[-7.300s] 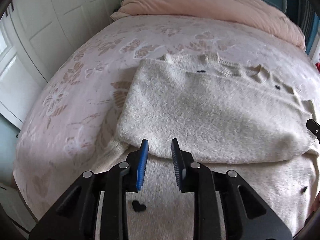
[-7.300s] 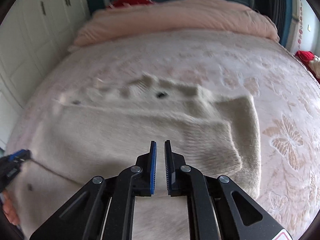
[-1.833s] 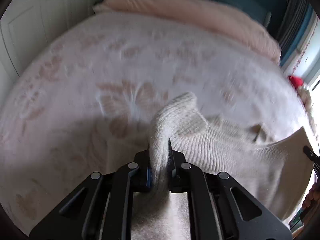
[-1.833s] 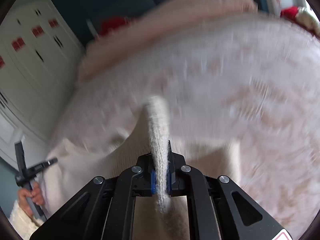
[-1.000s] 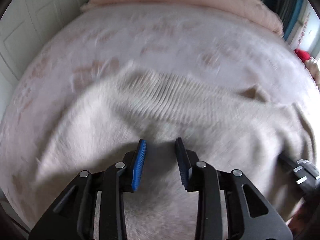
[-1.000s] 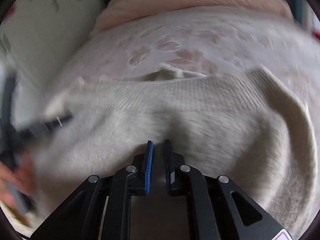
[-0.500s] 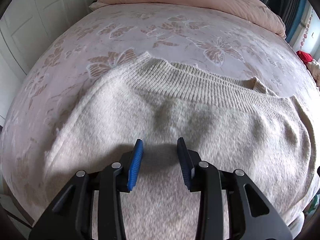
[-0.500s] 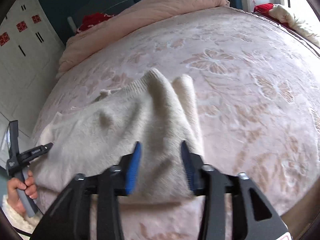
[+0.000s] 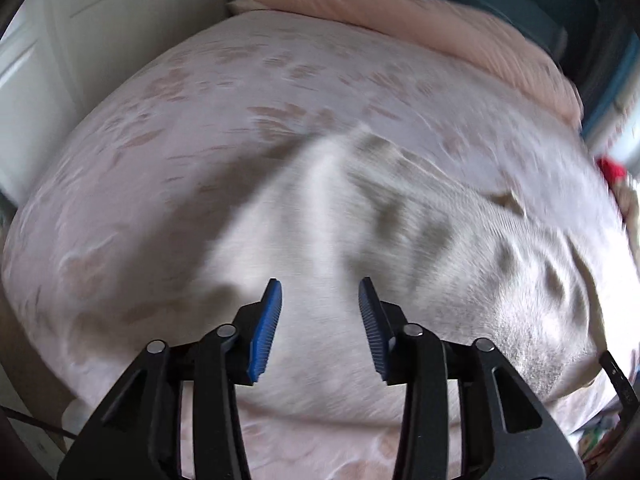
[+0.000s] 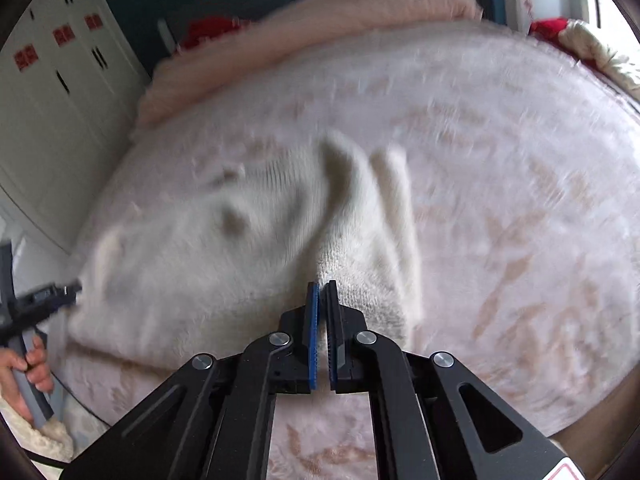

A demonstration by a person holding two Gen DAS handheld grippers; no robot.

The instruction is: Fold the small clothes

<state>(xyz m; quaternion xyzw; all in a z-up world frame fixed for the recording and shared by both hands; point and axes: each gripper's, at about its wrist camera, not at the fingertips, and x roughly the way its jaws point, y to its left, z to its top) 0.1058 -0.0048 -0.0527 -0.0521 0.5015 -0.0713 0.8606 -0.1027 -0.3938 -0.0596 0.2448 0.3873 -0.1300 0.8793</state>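
The left gripper (image 9: pixel 320 320) hangs with jaws wide apart over the near part of the sweater (image 9: pixel 360 240) — nothing between them. The right gripper (image 10: pixel 322 320) has its jaws together, empty, at the sweater's (image 10: pixel 240 240) near edge. The folded sweater lies on the bed (image 9: pixel 160 120) — pink quilt (image 9: pixel 420 20) beyond.

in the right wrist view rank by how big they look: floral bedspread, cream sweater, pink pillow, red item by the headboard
Largest to smallest, as seen:
1. pink floral bedspread
2. cream fuzzy knitted sweater
3. long pink fluffy pillow, farther off, so its true size is unsure
4. red fabric item
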